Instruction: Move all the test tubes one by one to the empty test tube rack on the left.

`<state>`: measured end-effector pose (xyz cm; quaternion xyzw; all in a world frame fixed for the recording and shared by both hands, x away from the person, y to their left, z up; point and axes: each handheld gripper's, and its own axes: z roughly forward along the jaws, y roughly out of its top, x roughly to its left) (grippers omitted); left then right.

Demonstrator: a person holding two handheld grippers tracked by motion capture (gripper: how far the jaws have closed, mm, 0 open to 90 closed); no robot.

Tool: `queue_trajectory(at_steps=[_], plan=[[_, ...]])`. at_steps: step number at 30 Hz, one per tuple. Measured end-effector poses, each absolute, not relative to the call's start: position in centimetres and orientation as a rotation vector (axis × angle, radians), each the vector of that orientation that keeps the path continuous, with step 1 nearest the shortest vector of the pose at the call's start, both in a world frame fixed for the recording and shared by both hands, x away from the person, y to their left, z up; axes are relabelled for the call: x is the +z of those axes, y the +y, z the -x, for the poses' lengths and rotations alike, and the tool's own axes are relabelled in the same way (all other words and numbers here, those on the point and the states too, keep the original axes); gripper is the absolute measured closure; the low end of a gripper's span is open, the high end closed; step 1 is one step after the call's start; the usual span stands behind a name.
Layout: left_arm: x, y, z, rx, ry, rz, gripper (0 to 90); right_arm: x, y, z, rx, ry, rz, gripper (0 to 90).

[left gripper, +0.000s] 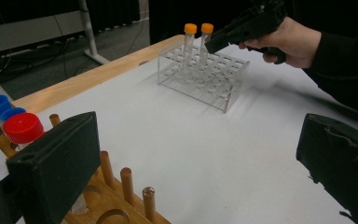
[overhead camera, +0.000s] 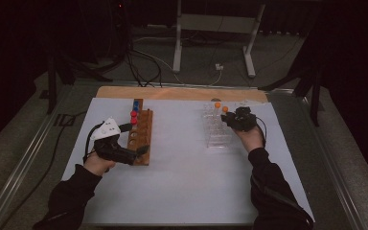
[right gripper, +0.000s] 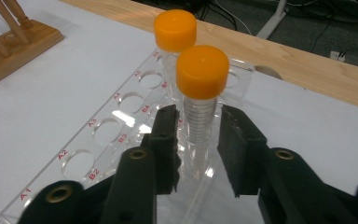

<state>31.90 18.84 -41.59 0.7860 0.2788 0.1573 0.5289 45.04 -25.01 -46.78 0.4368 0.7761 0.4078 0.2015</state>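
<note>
Currently the right gripper (right gripper: 198,140) brackets the nearer orange-capped tube (right gripper: 201,100), upright in the clear rack (right gripper: 81,149); jaws narrowed, contact uncertain. Likely light, rigid and slippery: grip below the cap.

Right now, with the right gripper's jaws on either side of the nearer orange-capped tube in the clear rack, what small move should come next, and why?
Probably finish closing. The right gripper straddles the nearer orange-capped tube just below its cap, and a slim gap seems to remain at each pad, so it isn't clamped yet. The tube stands upright in the clear rack, so a straight lift should follow once the grip is firm.
</note>
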Motion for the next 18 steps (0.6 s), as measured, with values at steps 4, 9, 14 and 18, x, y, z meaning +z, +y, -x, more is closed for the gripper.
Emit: queue_trajectory(at_steps=[4,9,14,18], plan=[[-41.6,18.9,-31.9,0.373,0.670,-1.877,0.7,-46.8,-24.7,-45.1,1.130,2.162,-1.208,72.1],[-41.6,18.9,-32.0,0.375,0.672,-1.876,0.7,-46.8,-24.4,-45.2,1.101,2.156,-1.198,75.0],[-41.7,18.8,-32.0,0.370,0.671,-1.875,0.7,-46.4,-24.5,-45.1,1.113,2.148,-1.186,75.4],[-41.7,18.8,-32.0,0.367,0.670,-1.876,0.7,-45.5,-24.6,-44.9,1.121,2.140,-1.169,75.5]])
